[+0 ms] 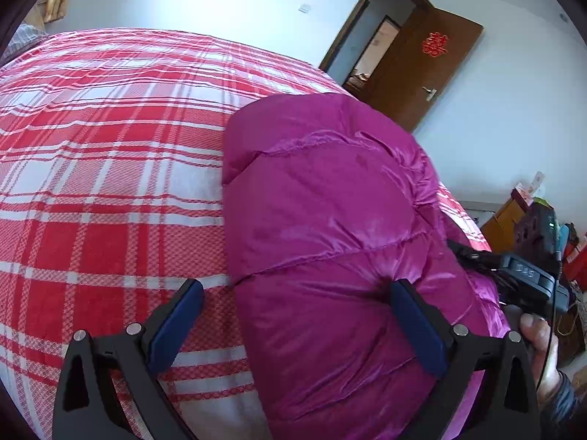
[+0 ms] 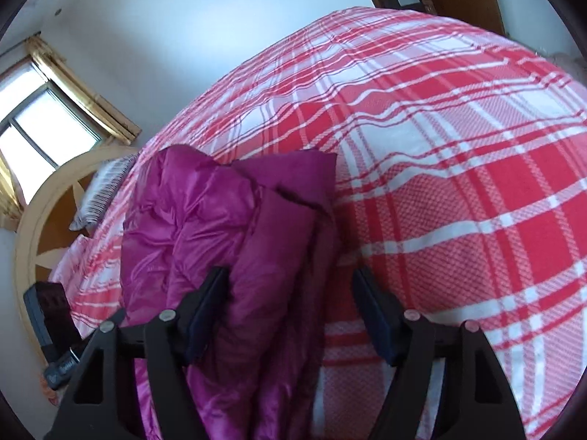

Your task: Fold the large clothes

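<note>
A shiny magenta quilted down coat (image 1: 330, 227) lies folded into a thick bundle on the red and white plaid bed cover (image 1: 110, 146). My left gripper (image 1: 297, 297) is open, its jaws straddling the bundle's near left edge without closing on it. The right gripper shows in this view (image 1: 528, 278), held by a hand at the bundle's far right side. In the right wrist view the coat (image 2: 227, 220) lies left of centre on the bed cover (image 2: 458, 183). My right gripper (image 2: 290, 286) is open, its jaws on either side of the coat's folded edge.
An open brown door (image 1: 422, 69) stands beyond the bed. Cluttered furniture (image 1: 513, 216) sits at the right. A window (image 2: 40, 124), a round wooden headboard (image 2: 40, 220) and a striped pillow (image 2: 102, 190) lie at the bed's far end.
</note>
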Available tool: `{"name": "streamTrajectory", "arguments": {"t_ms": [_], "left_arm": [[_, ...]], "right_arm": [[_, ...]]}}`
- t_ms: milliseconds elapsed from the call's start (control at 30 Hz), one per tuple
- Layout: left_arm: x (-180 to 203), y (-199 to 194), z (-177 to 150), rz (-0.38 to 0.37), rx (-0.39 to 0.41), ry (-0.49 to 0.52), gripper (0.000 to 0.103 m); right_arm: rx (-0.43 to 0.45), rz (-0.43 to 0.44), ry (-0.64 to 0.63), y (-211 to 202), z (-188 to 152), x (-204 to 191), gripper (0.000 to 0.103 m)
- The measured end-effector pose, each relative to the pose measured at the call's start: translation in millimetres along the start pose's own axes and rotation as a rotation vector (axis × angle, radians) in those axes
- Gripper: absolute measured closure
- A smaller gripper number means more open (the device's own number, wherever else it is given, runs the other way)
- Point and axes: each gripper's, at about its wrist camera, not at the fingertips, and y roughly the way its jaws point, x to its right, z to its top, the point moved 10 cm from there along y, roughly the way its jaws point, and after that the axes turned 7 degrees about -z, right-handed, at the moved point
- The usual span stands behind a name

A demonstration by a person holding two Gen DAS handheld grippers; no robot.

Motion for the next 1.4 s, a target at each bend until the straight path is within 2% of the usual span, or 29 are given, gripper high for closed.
{"name": "streamTrajectory", "arguments": {"t_ms": [33, 67, 100, 167, 267, 333, 467, 533, 667, 867, 1000, 1100, 1267, 1400], "left_arm": [[2, 2, 1, -0.015, -0.004, 0.006, 0.014], [6, 3, 0, -0.034, -0.014, 0.019, 0.030], [11, 4, 0, -0.037, -0.019, 0.039, 0.032], [20, 1, 1, -0.002, -0.012, 0.090, 0.047], [33, -15, 5, 0.013, 0.001, 0.121, 0.067], [44, -40, 11, -0.013, 0.032, 0.135, 0.074], [61, -98, 17, 0.039, 0.116, 0.232, 0.076], [60, -127, 20, 0.071, 0.156, 0.247, 0.076], [31, -180, 22, 0.152, 0.199, 0.204, 0.076], [-31, -255, 13, 0.346, 0.260, 0.156, 0.076], [-73, -281, 4, 0.441, 0.268, 0.120, 0.076], [-107, -301, -8, 0.482, 0.273, 0.064, 0.076], [-147, -314, -29, 0.526, 0.266, -0.004, 0.076], [-176, -314, -47, 0.539, 0.240, -0.063, 0.076]], "right_arm": [[-0.014, 0.048, -0.005, 3, -2, -6, 0.046], [-0.029, 0.075, 0.006, 7, -5, -7, 0.051], [-0.034, 0.080, 0.014, 9, -5, -7, 0.053], [-0.033, 0.115, 0.043, 4, -4, -8, 0.071], [0.010, 0.086, -0.004, -15, -7, -19, 0.080], [0.030, 0.094, -0.014, -25, -6, -29, 0.081], [0.055, 0.146, -0.052, -43, -8, -65, 0.083], [0.056, 0.184, -0.071, -49, -10, -91, 0.083], [0.024, 0.279, -0.115, -40, -17, -160, 0.083], [-0.061, 0.395, -0.227, -5, -47, -269, 0.083], [-0.121, 0.433, -0.302, 24, -72, -332, 0.083], [-0.171, 0.452, -0.338, 46, -92, -368, 0.083], [-0.234, 0.454, -0.388, 75, -115, -402, 0.083], [-0.269, 0.431, -0.411, 91, -133, -412, 0.083]]}}
